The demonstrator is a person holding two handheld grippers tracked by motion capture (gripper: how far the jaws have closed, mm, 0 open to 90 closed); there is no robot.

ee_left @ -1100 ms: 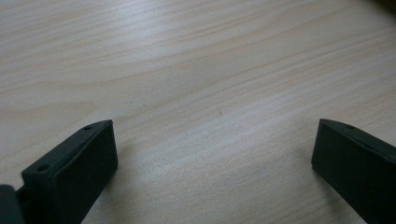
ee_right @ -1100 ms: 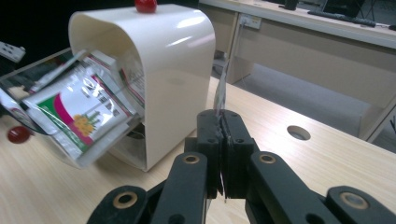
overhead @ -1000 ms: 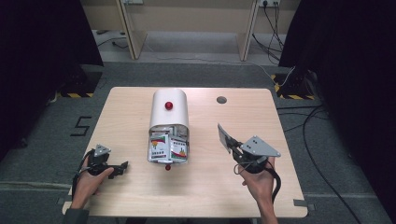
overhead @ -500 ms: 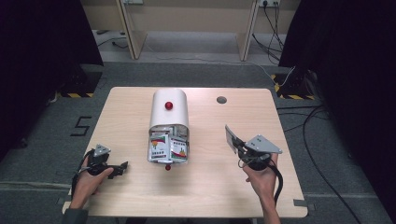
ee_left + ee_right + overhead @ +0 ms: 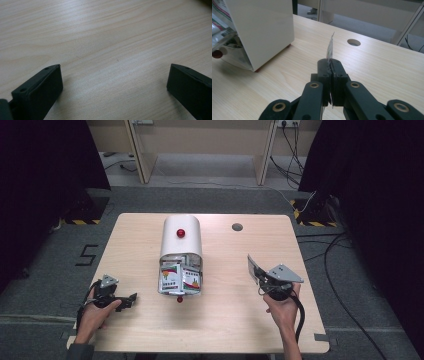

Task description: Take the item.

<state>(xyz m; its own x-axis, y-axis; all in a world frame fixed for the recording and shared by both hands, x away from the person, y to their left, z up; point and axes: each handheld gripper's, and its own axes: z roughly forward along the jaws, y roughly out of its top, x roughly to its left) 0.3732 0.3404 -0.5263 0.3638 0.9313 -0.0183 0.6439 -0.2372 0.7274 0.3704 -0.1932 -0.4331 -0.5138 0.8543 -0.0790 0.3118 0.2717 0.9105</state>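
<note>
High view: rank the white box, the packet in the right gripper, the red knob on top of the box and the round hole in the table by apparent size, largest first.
1. white box
2. packet, seen nearly edge-on in the shut right gripper, so its face may be larger
3. round hole
4. red knob, close to the hole in size, so that order is unsure

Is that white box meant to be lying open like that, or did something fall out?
The white box lies with its clear flap open and packets crowding the opening. One packet is pinched in the right gripper. Nothing looks spilled.

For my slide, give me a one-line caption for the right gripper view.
Right claw shut on a thin packet beside the white box.
</note>
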